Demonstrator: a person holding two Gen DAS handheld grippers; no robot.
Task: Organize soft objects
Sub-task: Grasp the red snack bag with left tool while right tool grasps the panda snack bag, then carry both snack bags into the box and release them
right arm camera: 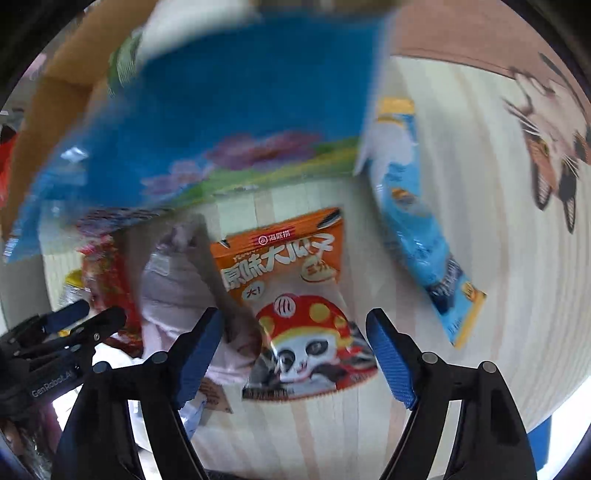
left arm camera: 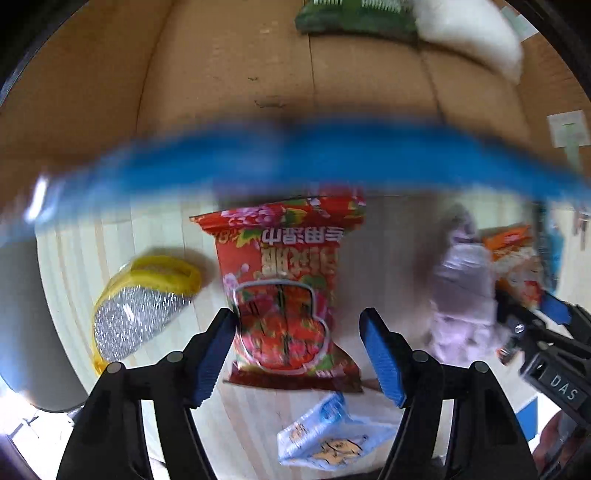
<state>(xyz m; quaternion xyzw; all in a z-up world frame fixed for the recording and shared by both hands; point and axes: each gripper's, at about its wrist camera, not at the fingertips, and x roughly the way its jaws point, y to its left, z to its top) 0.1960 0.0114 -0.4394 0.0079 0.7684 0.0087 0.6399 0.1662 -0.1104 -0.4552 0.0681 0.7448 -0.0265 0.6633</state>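
Observation:
A blurred blue packet (left arm camera: 295,155) with flowers on it is in mid-air between my grippers and an open cardboard box (left arm camera: 229,74); it also shows in the right wrist view (right arm camera: 229,110). My left gripper (left arm camera: 299,354) is open and empty above a red flowered packet (left arm camera: 288,295). My right gripper (right arm camera: 295,354) is open and empty above an orange snack bag (right arm camera: 295,295). A pale pink wrapped bundle (right arm camera: 177,288) lies between the two packets. The box holds a green packet (left arm camera: 354,18) and a white bag (left arm camera: 476,33).
On the pale wood table (right arm camera: 498,258) lie a yellow pack with a steel scourer (left arm camera: 144,310), a light blue tissue pack (left arm camera: 332,439) and a long light blue packet (right arm camera: 417,221). A cat-print mat (right arm camera: 546,140) lies at the far right.

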